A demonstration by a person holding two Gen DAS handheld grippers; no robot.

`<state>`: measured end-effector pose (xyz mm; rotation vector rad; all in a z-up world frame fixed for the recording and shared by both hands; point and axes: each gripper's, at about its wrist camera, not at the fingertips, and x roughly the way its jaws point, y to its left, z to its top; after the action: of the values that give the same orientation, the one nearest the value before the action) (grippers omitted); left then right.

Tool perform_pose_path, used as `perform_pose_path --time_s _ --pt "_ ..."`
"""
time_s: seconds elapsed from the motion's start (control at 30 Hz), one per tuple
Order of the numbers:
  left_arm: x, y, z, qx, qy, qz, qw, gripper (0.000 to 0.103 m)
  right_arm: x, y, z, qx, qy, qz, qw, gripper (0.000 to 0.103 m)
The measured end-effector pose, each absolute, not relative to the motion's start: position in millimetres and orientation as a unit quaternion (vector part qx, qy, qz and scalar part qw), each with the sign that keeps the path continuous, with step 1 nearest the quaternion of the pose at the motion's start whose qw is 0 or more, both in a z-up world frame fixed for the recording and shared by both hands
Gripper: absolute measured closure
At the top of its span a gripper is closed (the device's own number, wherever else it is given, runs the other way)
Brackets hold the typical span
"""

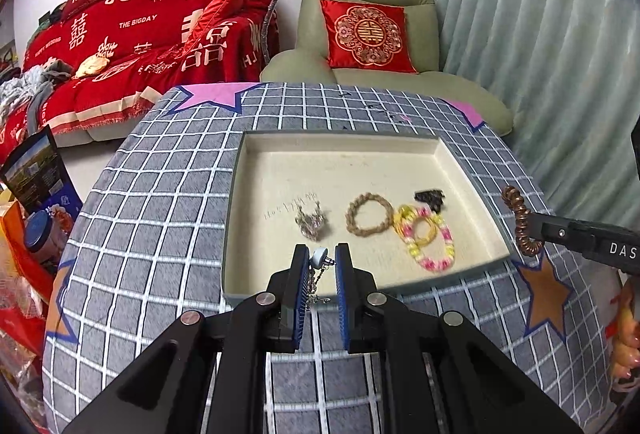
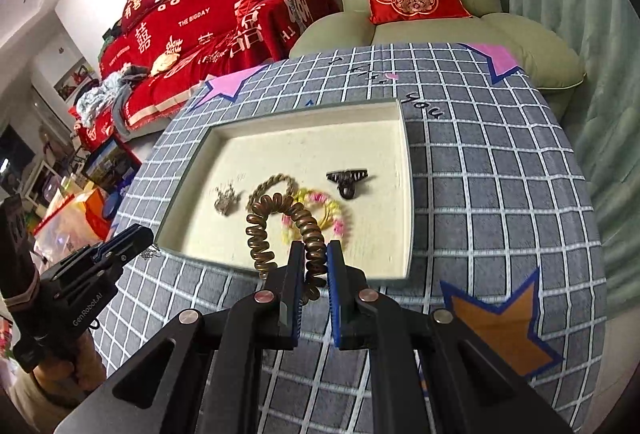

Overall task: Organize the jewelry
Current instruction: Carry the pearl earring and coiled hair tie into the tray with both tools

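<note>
A shallow cream tray (image 1: 344,154) (image 2: 404,170) lies on the checked tablecloth. In it are a silver ornament (image 1: 312,220) (image 2: 226,200), a braided tan ring (image 1: 370,218) (image 2: 276,180), a yellow-and-pink beaded bracelet (image 1: 426,238) (image 2: 338,224) and a dark hair claw (image 1: 430,199) (image 2: 347,181). My left gripper (image 1: 322,260) (image 2: 136,248) is shut on a small silver earring with a hanging chain (image 1: 320,259), just above the tray's near rim. My right gripper (image 2: 314,254) (image 1: 538,230) is shut on a brown spiral hair tie (image 2: 280,226) (image 1: 520,220), held over the tray's near right edge.
The cloth-covered table (image 1: 160,194) drops off to the left and far side. A green armchair with a red cushion (image 1: 368,30) and a red-covered sofa (image 1: 140,46) stand behind. Bags and boxes (image 1: 36,202) crowd the floor at left. Curtains (image 1: 540,34) hang at right.
</note>
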<state>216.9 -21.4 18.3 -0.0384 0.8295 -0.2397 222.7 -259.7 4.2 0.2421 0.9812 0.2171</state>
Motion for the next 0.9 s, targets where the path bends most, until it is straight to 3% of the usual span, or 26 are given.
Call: perform_pose_path --time_s 0.9 --pt "295 -58 -39 0.008 0.449 -0.104 0.887 0.08 304 -252 -59 0.114 0.5 0.057 0.857 0.091"
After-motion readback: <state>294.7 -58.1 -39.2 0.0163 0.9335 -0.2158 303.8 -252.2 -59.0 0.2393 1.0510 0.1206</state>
